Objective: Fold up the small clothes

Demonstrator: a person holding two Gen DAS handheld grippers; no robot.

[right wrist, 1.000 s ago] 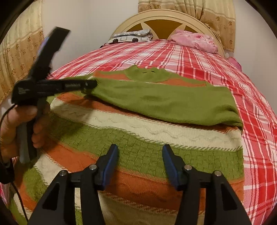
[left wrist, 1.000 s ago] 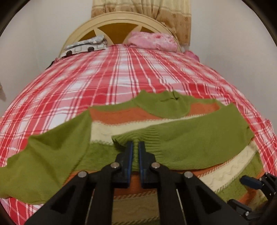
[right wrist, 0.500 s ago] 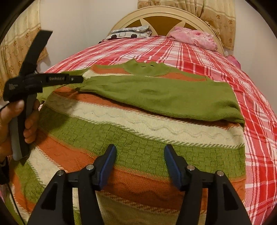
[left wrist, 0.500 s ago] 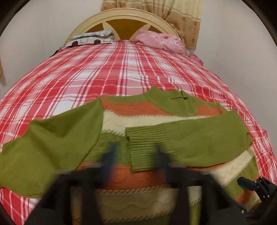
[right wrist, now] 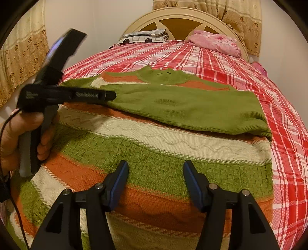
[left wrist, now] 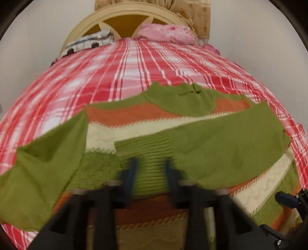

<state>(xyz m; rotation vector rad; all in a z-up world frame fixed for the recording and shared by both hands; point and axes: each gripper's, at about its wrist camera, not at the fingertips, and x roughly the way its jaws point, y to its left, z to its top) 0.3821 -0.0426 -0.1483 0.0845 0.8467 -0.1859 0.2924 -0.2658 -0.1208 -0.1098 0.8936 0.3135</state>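
Note:
A striped sweater (right wrist: 154, 153) in green, orange and cream lies flat on the bed. Its right green sleeve (right wrist: 192, 107) is folded across the chest, and its ribbed cuff (left wrist: 146, 152) lies just ahead of my left gripper (left wrist: 151, 173), which is open, blurred and empty. The left green sleeve (left wrist: 42, 169) spreads out to the left on the bedspread. My right gripper (right wrist: 155, 182) is open and empty above the sweater's lower stripes. The left gripper also shows in the right wrist view (right wrist: 109, 95), at the cuff.
The red plaid bedspread (left wrist: 115, 77) covers the bed. A pink pillow (left wrist: 165, 32) and a patterned pillow (left wrist: 86, 43) lie by the cream headboard (left wrist: 123, 13). Curtains (right wrist: 19, 57) hang to the left. The right gripper's tip (left wrist: 286, 198) shows at the lower right.
My left gripper let go of the sleeve cuff and opened; the cuff now lies flat on the sweater's chest. The right gripper stayed open and hardly moved.

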